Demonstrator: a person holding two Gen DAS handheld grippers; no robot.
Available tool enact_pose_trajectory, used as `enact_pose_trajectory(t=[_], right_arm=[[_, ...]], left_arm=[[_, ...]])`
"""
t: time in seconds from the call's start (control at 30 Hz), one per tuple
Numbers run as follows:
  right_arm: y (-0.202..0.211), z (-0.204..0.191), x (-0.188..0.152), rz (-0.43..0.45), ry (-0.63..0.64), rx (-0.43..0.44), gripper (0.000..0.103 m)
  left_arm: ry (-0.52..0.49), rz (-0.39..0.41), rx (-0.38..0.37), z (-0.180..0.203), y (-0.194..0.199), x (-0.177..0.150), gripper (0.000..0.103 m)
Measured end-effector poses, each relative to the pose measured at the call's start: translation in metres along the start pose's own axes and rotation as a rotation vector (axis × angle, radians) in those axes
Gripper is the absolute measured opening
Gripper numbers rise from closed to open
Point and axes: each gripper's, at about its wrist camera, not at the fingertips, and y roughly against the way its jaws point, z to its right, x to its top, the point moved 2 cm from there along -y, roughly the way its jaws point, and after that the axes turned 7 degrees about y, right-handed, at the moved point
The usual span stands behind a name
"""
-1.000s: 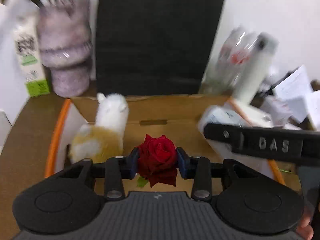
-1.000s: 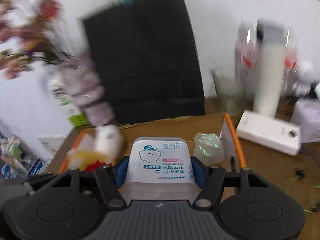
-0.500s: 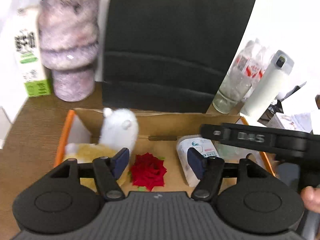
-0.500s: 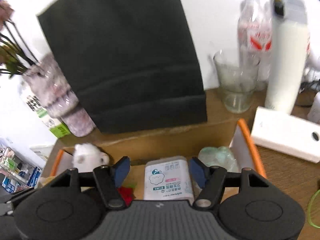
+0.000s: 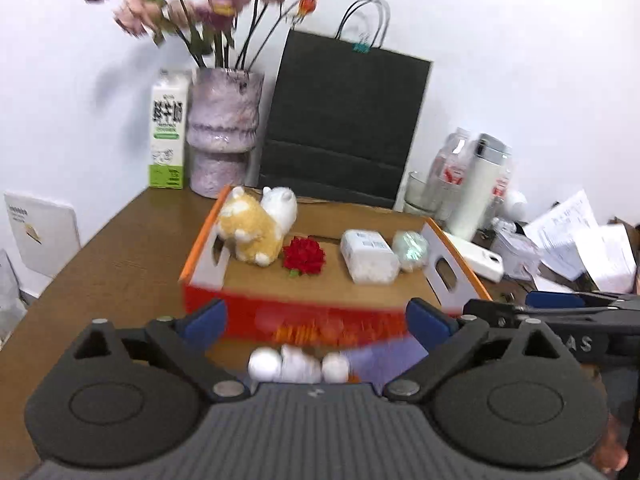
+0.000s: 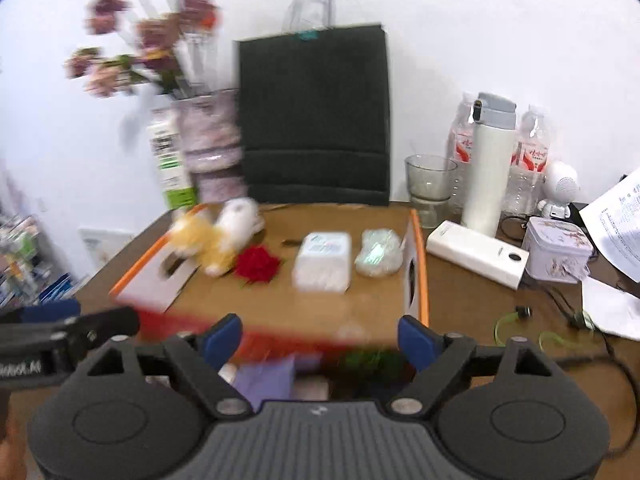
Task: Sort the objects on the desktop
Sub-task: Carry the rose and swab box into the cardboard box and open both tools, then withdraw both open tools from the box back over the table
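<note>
The left tongs (image 5: pixel 316 322) are seen spread wide with nothing between the blue pads (image 5: pixel 208 316), and the right tongs (image 6: pixel 320 334) are likewise spread wide and empty. Below and between them, blurred white rounded shapes (image 5: pixel 298 366) and a purple patch (image 6: pixel 266 380) are glimpsed, but what they are cannot be told. On the side of the right tool, the letters "AS" are read at the left view's edge; the rest is cut off.

Beyond the tongs, a shallow cardboard box (image 5: pixel 456 268) with orange edges and a red, smeared front is set on the wooden counter (image 5: pixel 120 264). Inside it, a row is formed: a yellow-and-white plush toy (image 5: pixel 256 232), a red rose (image 5: pixel 304 256), a white pack of cotton swabs (image 5: pixel 370 256) whose label is too small to read, and a pale green wrapped bundle (image 5: pixel 410 250).

Further back, a green-and-white carton (image 5: pixel 168 128) with unreadable print, a mottled vase (image 5: pixel 222 128) and a black paper bag (image 5: pixel 344 120) are stood against the wall.
</note>
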Motion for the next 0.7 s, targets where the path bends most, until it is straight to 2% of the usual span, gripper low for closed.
enact_pose_trajectory(t=[0.07,0.17,0.33,0.4,0.47,0.53,0.7], right_arm=[[0.028,-0.013,-0.024,0.031,0.031,0.001,0.088],[0.058,-0.035,-0.064,0.056,0.067,-0.005,0.088],[0.089,-0.046,-0.12,0.052,0.016,0.026,0.088],[0.1,-0.05,-0.14,0.066,0.045,0.016,0.088],[0.107,-0.054,-0.154,0.057,0.069,-0.022,0.088],[0.113,-0.057,-0.166,0.051,0.091,-0.026,0.088],[0.117,-0.057,-0.186,0.032,0.046,0.04,0.087]], left_arm=[[-0.043,0.017,-0.034,0.002,0.024,-0.021,0.102],[-0.099,0.033,-0.039,0.001,0.047,-0.052,0.103],[-0.118,0.016,-0.059,-0.009,0.073,-0.097,0.103],[-0.138,-0.008,-0.067,-0.011,0.08,-0.116,0.103],[-0.183,0.0,-0.058,-0.012,0.087,-0.131,0.103],[-0.193,-0.003,-0.046,-0.019,0.094,-0.143,0.103],[-0.154,-0.067,-0.077,-0.031,0.092,-0.153,0.101]])
